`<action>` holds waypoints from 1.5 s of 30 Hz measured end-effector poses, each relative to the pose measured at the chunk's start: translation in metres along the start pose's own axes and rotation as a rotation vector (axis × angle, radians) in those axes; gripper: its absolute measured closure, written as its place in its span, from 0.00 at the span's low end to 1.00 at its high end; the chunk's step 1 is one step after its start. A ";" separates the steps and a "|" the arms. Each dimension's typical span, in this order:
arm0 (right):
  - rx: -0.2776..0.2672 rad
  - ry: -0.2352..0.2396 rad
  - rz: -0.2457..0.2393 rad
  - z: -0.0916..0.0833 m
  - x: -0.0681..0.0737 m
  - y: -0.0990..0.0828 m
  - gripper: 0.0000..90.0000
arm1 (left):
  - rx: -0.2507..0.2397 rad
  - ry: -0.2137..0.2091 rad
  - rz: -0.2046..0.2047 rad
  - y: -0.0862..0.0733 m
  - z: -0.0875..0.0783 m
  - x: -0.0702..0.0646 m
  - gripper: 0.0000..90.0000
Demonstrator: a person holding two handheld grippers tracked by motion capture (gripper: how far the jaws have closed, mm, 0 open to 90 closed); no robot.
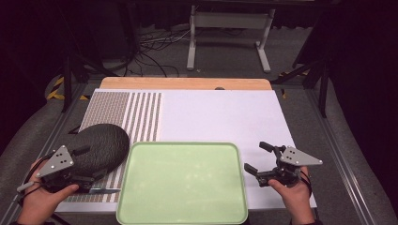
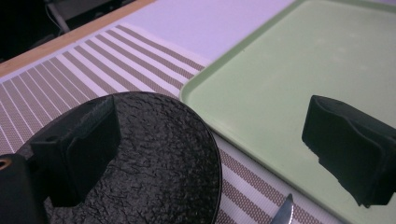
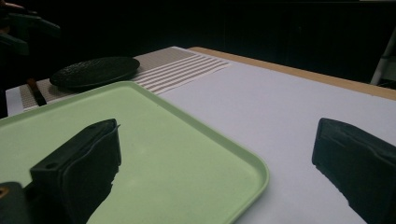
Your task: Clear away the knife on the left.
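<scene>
A black textured plate (image 1: 102,144) lies on a striped placemat (image 1: 141,112) at the left. My left gripper (image 1: 90,164) is open at the plate's near edge. In the left gripper view, one jaw hangs over the plate (image 2: 154,154) and the other over the green tray (image 2: 303,60); the gripper (image 2: 212,149) holds nothing. The empty green tray (image 1: 183,183) sits front and centre. My right gripper (image 1: 257,157) is open just right of the tray, above the white surface. In the right gripper view it (image 3: 217,163) straddles the tray's corner (image 3: 243,168), empty.
A knife (image 1: 101,191) lies on the placemat's near edge, its tip (image 2: 285,212) beside the tray. A white sheet (image 1: 220,117) covers the table behind the tray. Beyond the wooden far edge (image 1: 187,83) are cables and a stand's legs.
</scene>
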State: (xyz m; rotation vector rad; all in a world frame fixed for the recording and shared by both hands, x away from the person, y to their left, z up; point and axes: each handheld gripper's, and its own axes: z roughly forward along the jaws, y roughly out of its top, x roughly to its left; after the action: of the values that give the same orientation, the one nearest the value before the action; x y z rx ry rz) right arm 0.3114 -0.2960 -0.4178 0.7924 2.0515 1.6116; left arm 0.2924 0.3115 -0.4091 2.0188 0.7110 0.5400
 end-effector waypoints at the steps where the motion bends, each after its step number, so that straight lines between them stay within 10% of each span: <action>1: 0.000 0.000 0.001 0.000 0.000 0.000 0.02 | 0.000 0.000 0.000 0.000 0.000 0.000 0.06; 15: 0.018 0.011 0.001 0.002 0.000 -0.001 0.02 | 0.235 -0.060 0.124 0.018 -0.003 -0.004 0.10; 45: 0.030 0.020 -0.007 0.004 0.001 -0.001 0.02 | 0.678 -0.125 0.247 0.016 -0.004 0.002 0.12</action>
State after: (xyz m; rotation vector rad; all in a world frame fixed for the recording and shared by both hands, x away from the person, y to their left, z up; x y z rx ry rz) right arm 0.3124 -0.2927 -0.4198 0.7817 2.0943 1.5951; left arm 0.2958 0.3090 -0.3931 2.7712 0.6202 0.3267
